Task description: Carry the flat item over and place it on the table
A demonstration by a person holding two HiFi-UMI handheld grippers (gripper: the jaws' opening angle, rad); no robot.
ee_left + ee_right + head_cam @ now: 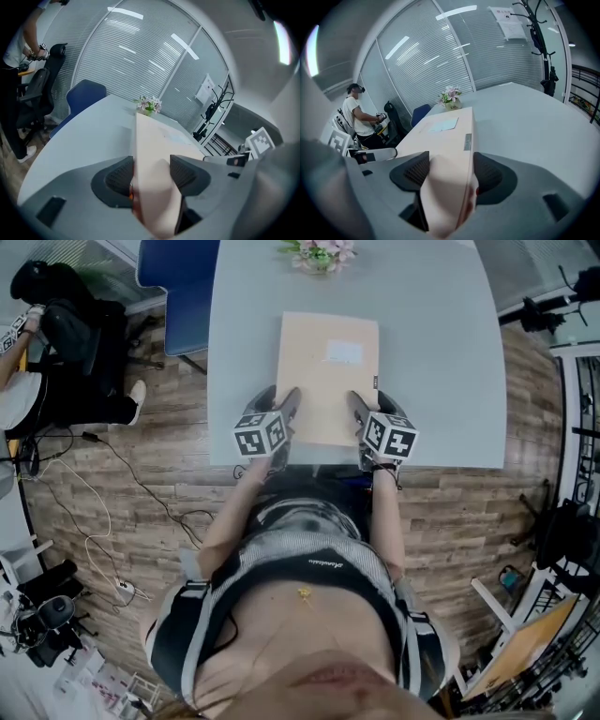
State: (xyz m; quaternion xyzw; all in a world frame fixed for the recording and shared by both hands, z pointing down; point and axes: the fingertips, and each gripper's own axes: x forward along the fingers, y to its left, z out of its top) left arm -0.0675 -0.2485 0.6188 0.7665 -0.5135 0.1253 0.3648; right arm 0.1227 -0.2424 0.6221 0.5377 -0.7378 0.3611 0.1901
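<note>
The grey tabletop (441,352) fills the upper middle of the head view, with a blue chair (178,287) at its far left corner. A beige parcel (328,381) lies lengthwise over the middle of the tabletop, its near edge close to the tabletop's near edge. Whether it rests fully down or is slightly raised there I cannot tell. The left tongs (151,174) are clamped on the parcel's near left corner and the right tongs (445,171) on its near right corner. Flowers (319,254) stand at the tabletop's far edge, beyond the parcel. A white label (343,352) sits on the parcel's top. It looks light, fairly stiff and smooth-faced, likely to sag or slip from a single corner, so two spaced edge grips suit it.
</note>
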